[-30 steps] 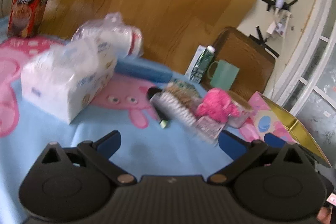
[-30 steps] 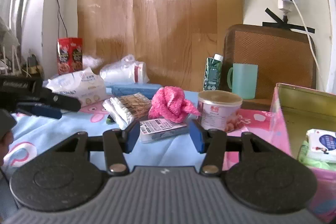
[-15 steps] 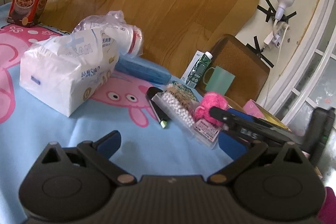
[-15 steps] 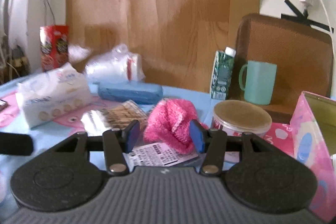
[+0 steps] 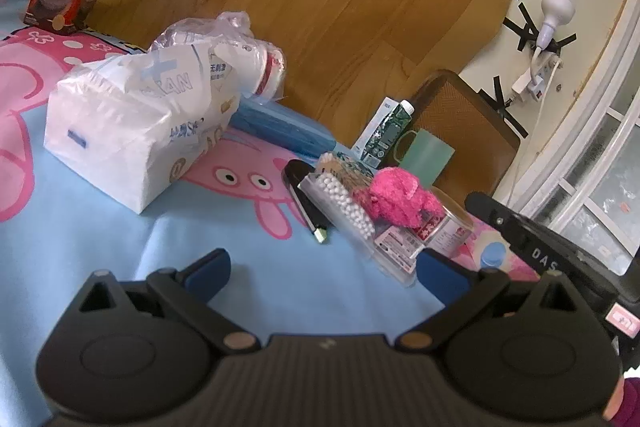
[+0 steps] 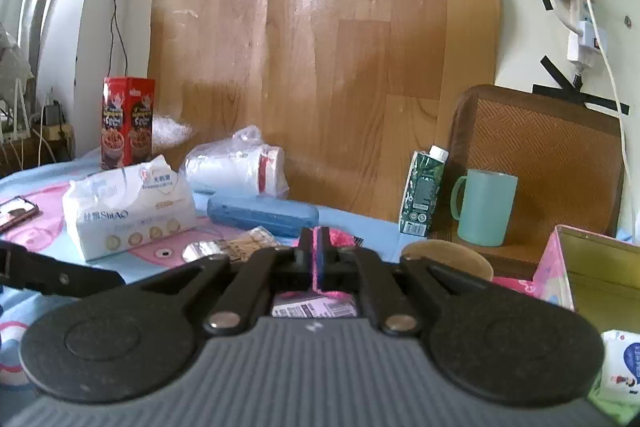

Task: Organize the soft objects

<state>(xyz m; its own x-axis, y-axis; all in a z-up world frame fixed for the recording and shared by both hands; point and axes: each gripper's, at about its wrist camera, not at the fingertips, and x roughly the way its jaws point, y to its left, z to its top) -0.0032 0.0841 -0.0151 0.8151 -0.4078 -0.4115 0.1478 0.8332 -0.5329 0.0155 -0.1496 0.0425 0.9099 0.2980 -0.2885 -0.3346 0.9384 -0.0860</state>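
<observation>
A pink fluffy cloth (image 5: pixel 396 195) lies on a clear box of cotton swabs (image 5: pixel 344 203), beside a round tin (image 5: pixel 448 231). My right gripper (image 6: pixel 316 247) is closing on a pinch of this pink cloth (image 6: pixel 344 235); pink shows between its blue pads. From the left wrist view the right gripper (image 5: pixel 474 199) reaches in from the right. My left gripper (image 5: pixel 324 263) hovers open over the blue tablecloth, with nothing between its fingers. A white tissue pack (image 5: pixel 132 131) sits to the left.
An open pink box (image 6: pixel 592 267) at the right holds a small tissue packet (image 6: pixel 620 359). Behind stand a green carton (image 6: pixel 422 195), a teal mug (image 6: pixel 484 207), a blue case (image 6: pixel 264 215), bagged white rolls (image 6: pixel 236 167) and a red box (image 6: pixel 128 123).
The right gripper moved forward to the pink cloth and its jaws went from half open to shut. The left gripper stayed open and hardly moved.
</observation>
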